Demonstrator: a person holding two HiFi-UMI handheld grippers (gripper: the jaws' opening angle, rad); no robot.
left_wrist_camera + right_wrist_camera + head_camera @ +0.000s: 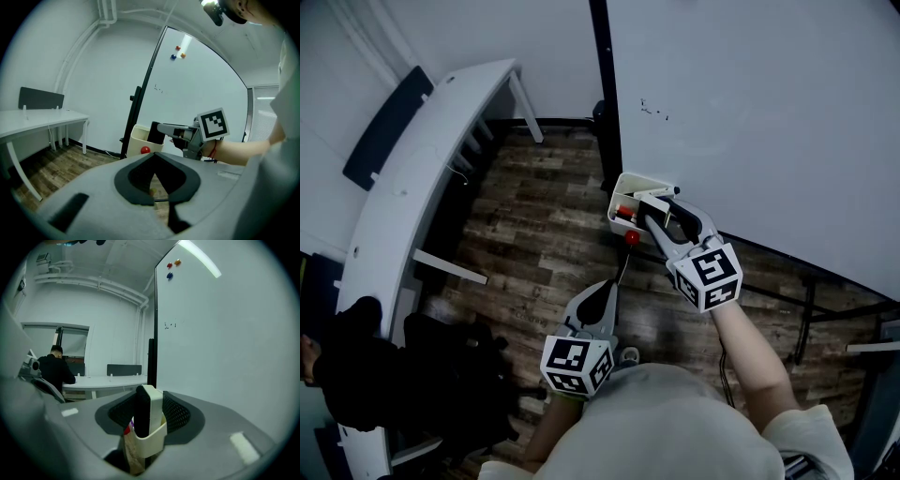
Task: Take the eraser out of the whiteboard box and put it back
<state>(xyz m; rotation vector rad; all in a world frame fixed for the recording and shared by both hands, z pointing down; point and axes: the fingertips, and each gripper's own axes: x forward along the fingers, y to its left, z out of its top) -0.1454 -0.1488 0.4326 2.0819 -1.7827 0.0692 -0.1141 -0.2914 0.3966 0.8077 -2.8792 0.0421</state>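
The cream whiteboard box [622,184] hangs at the lower left corner of the whiteboard [750,112]. My right gripper [648,205] reaches into it and is shut on the eraser [147,411], a black block with a white back. The eraser stands upright between the pads, with its lower end inside the box [152,446]. From the left gripper view, the eraser [156,133] pokes out of the box [137,138], held by the right gripper [161,129]. My left gripper [602,289] hangs lower and nearer to me, over the floor, shut and empty, with its tips [153,155] together.
A red round magnet [631,238] sticks to the box's front, and small red items [624,212] lie inside. A black whiteboard post [605,94] stands beside the box. A curved white desk [422,159] runs along the left. A person in black [347,361] sits there.
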